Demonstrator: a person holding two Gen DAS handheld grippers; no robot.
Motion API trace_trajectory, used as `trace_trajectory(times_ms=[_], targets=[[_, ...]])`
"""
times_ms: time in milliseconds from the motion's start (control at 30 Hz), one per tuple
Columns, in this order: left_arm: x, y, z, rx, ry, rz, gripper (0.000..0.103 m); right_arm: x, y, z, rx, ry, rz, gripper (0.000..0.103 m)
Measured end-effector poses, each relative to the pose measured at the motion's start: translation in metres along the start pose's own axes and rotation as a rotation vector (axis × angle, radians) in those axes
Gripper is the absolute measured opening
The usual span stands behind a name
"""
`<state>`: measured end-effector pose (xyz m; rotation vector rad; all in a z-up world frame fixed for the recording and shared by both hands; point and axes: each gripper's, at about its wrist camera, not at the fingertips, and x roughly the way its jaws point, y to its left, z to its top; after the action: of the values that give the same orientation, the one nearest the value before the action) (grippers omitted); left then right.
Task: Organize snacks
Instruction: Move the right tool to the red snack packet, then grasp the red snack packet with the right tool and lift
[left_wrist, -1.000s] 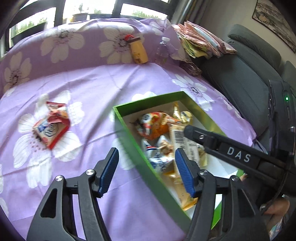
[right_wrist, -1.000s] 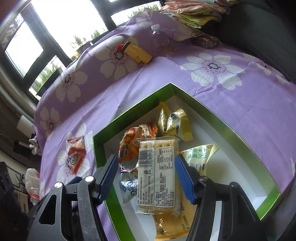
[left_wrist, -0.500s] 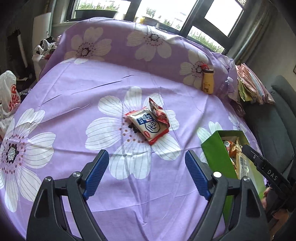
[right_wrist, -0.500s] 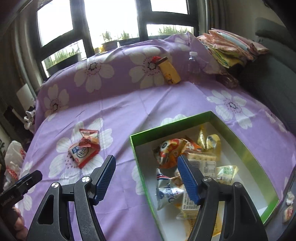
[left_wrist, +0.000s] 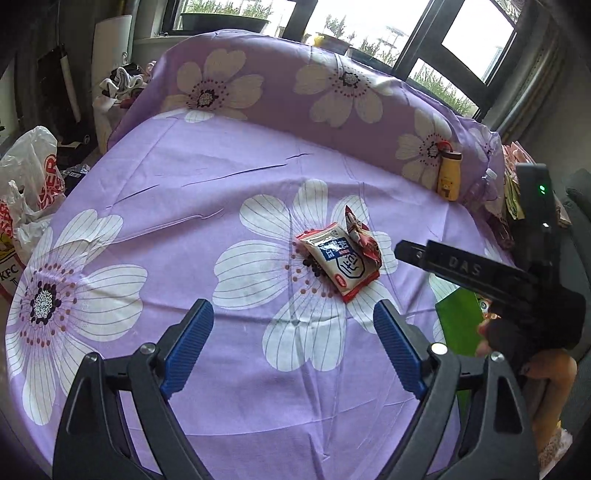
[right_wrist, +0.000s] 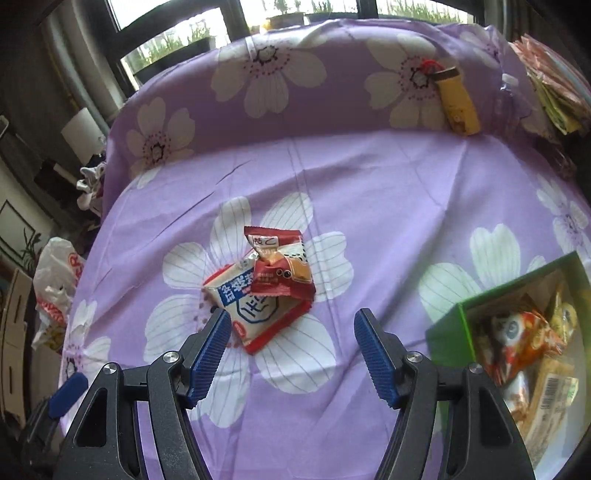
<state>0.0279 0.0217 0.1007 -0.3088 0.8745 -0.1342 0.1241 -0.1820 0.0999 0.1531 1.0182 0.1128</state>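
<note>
Snack packets: I saw a white-and-blue packet (right_wrist: 255, 306) with a smaller red packet (right_wrist: 282, 267) lying on top of it, out on the purple flowered sheet (left_wrist: 221, 177), well apart from the box.
Box: the green box (right_wrist: 448, 332) sat at the right, already holding several snacks.
Left claw (left_wrist: 293, 354): its jaws were opening, with only bare sheet between them, short of the packets.
Right claw (right_wrist: 291, 354): I had it open and empty, its left finger just at the white packet's near corner.
Beyond: a yellow bottle (right_wrist: 458, 101) lay against the raised back.
</note>
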Motion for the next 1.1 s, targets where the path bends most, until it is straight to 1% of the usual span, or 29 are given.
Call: trace_trajectory(times_ms=[100,200,300,333,367,400,433,467,600,667,733,867,1033,1100], targets=[[0.004,0.005,0.001,-0.015,0.017,0.003,0.089,0.035,0.005,0.017,0.01,0.046,0.016,0.07],[0.006,0.009,0.002,-0.028,0.02,0.007,0.089,0.068,0.0,0.028,0.057,0.104,0.053,0.07],[0.009,0.007,0.001,-0.015,0.027,0.026,0.089,0.091,-0.01,0.033,0.132,0.167,0.113,0.07],[0.01,0.007,0.0,-0.01,0.03,0.023,0.089,0.097,-0.012,0.033,0.154,0.186,0.121,0.069],[0.011,0.006,0.0,-0.009,0.032,0.02,0.089,0.099,-0.014,0.033,0.161,0.187,0.125,0.069],[0.011,0.006,0.0,-0.011,0.033,0.018,0.089,0.098,-0.013,0.032,0.15,0.165,0.121,0.067],[0.012,0.005,0.0,-0.01,0.033,0.018,0.089,0.097,-0.011,0.031,0.128,0.153,0.109,0.061],[0.013,0.004,0.0,-0.006,0.035,0.02,0.089,0.097,-0.008,0.03,0.104,0.152,0.092,0.057],[0.014,0.002,-0.001,0.009,0.04,0.027,0.089,0.095,-0.002,0.024,0.031,0.128,0.062,0.054],[0.014,0.001,-0.001,0.014,0.04,0.026,0.089,0.088,0.001,0.018,0.004,0.121,0.052,0.05],[0.015,0.001,-0.002,0.019,0.043,0.033,0.089,0.079,-0.001,0.011,-0.009,0.124,0.059,0.049],[0.018,-0.001,-0.004,0.027,0.054,0.039,0.089,0.06,-0.008,-0.009,-0.006,0.151,0.118,0.048],[0.023,-0.006,-0.009,0.044,0.072,0.051,0.089,0.021,-0.02,-0.038,-0.01,0.107,0.097,0.048],[0.026,-0.006,-0.011,0.046,0.086,0.057,0.089,0.01,-0.025,-0.052,-0.008,0.115,0.1,0.048]])
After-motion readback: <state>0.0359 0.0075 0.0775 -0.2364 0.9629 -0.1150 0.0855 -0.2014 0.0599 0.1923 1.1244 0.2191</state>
